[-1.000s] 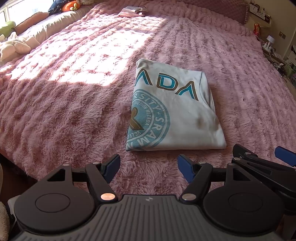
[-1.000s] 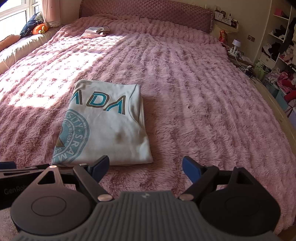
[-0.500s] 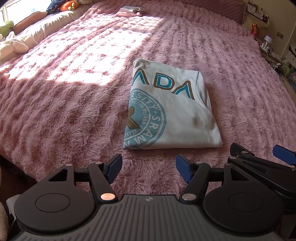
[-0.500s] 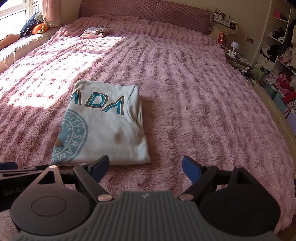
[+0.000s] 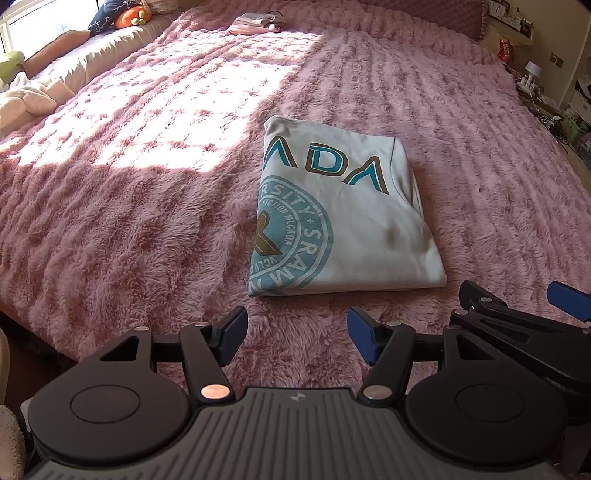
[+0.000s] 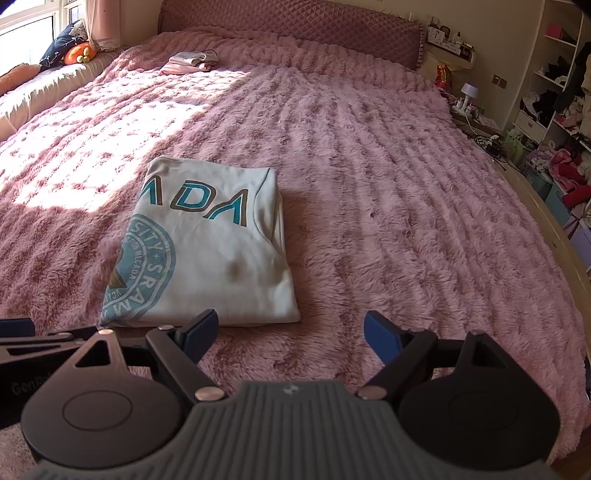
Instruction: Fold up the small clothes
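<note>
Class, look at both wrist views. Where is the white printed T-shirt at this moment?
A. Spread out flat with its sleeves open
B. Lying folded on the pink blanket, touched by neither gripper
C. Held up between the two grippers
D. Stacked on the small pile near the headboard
B: the T-shirt lies folded into a compact rectangle on the pink blanket, and the left gripper and right gripper both stand open short of its near edge.

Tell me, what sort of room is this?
A bedroom, most likely: a wide bed under a fluffy pink blanket, a quilted headboard behind it, and open shelves of clothes along the side.
</note>
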A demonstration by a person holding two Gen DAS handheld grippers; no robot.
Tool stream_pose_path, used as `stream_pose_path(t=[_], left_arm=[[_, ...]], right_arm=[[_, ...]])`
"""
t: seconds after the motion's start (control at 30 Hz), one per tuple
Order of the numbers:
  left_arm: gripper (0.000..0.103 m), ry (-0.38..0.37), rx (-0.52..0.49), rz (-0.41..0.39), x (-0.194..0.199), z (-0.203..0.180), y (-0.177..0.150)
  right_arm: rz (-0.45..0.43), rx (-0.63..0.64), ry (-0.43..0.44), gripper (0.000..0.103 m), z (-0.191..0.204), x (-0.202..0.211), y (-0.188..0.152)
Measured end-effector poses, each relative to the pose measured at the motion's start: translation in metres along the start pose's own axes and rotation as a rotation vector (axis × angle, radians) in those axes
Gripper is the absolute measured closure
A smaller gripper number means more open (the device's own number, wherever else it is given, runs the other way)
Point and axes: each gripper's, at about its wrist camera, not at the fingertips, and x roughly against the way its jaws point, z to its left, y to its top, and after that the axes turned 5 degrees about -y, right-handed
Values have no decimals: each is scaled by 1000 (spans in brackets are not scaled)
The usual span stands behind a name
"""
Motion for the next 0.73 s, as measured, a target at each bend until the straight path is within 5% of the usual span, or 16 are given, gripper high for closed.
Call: stream_pose_path(t=[0.73], left_arm=[[30, 17, -27, 24, -6, -3, 0]], right_arm=[[18, 27, -23, 21, 2, -5, -1]])
